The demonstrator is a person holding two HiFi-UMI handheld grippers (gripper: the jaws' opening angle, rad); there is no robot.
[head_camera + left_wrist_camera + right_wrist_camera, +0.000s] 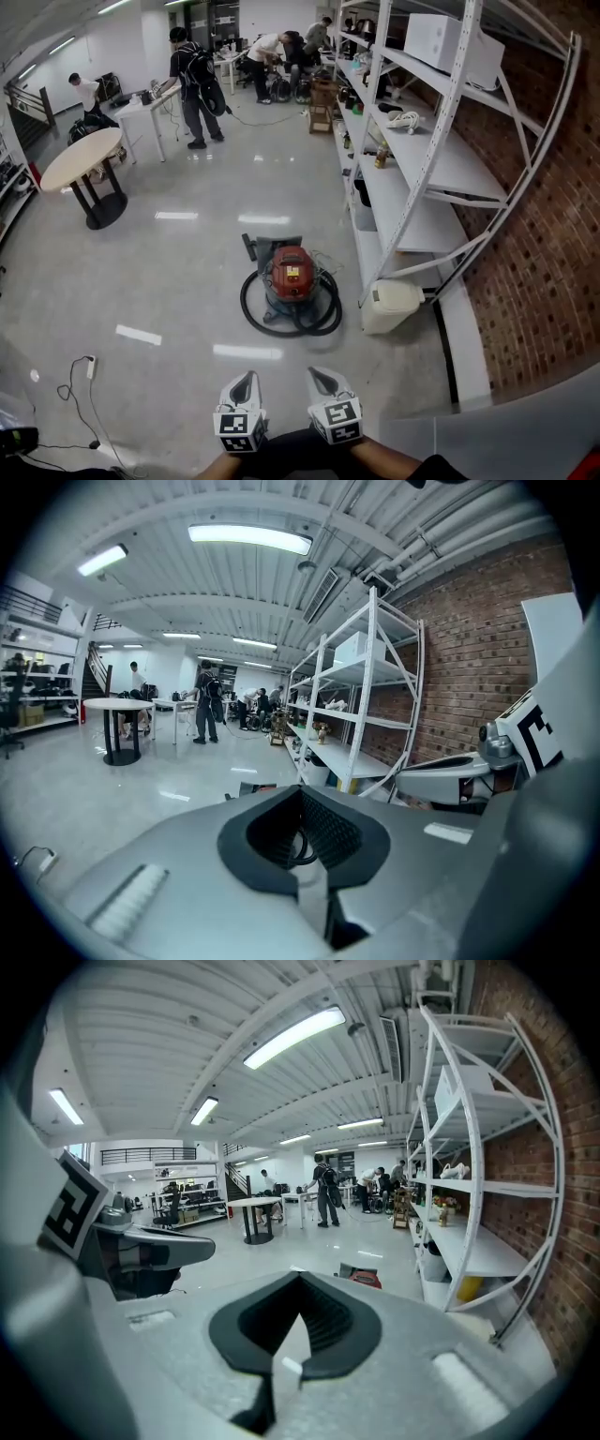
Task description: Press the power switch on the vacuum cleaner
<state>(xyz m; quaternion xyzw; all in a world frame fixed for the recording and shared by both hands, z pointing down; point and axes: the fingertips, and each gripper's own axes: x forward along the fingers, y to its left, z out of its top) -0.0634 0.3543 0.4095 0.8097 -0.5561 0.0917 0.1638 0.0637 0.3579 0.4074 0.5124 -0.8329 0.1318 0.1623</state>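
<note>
A red vacuum cleaner stands on the glossy floor ahead, its black hose coiled around its base. Both grippers are low in the head view, well short of the vacuum and side by side. My left gripper has its jaws together with nothing in them, as does my right gripper. In the right gripper view the red vacuum cleaner peeks over the shut right gripper. The left gripper hides most of the vacuum in its own view. No switch can be made out at this distance.
A white shelving rack runs along the brick wall on the right, with a white canister at its foot beside the vacuum. A round table stands far left. People work at the back. A cable and power strip lie on the floor at left.
</note>
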